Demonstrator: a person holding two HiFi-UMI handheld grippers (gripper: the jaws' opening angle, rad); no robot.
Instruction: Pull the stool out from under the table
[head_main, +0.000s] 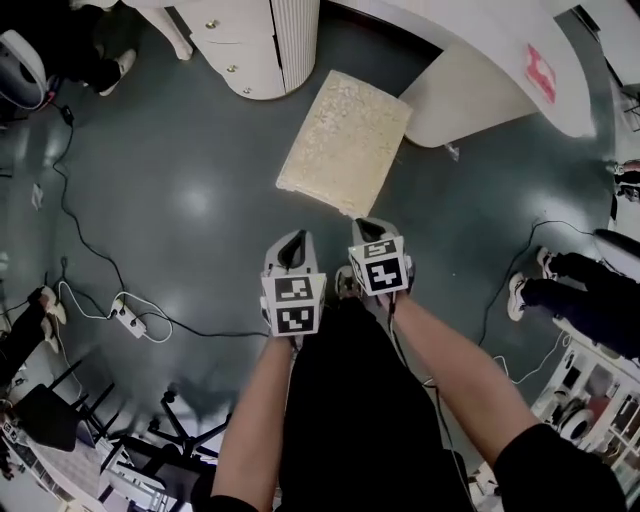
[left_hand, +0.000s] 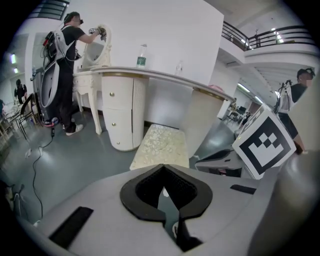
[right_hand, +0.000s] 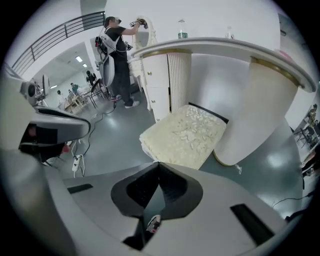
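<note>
Cream, flower-patterned fabric covers the rectangular padded stool, which stands on the grey floor just beyond both of my tools. It lies on the far side of them. Its long axis runs from the near left to the far right, towards the white curved-front table. Its far end sits in the gap between the white drawer pedestal at the left and the table's rounded panel leg at the right. Most of the cushion is out in the open, with only the far right corner close against that leg, so I judge the pull largely done.

My left gripper has its jaws together with nothing between them. My right gripper is likewise closed and empty. Both hang above the floor, angled down, touching nothing. The stool's near corner comes closest to my right gripper, just ahead of its tip, while the left one stands a little further from the near left edge. If the stool needs to come further out, I'd draw it along its own long axis, towards me and to the left, with the right tool having the shorter reach.
</note>
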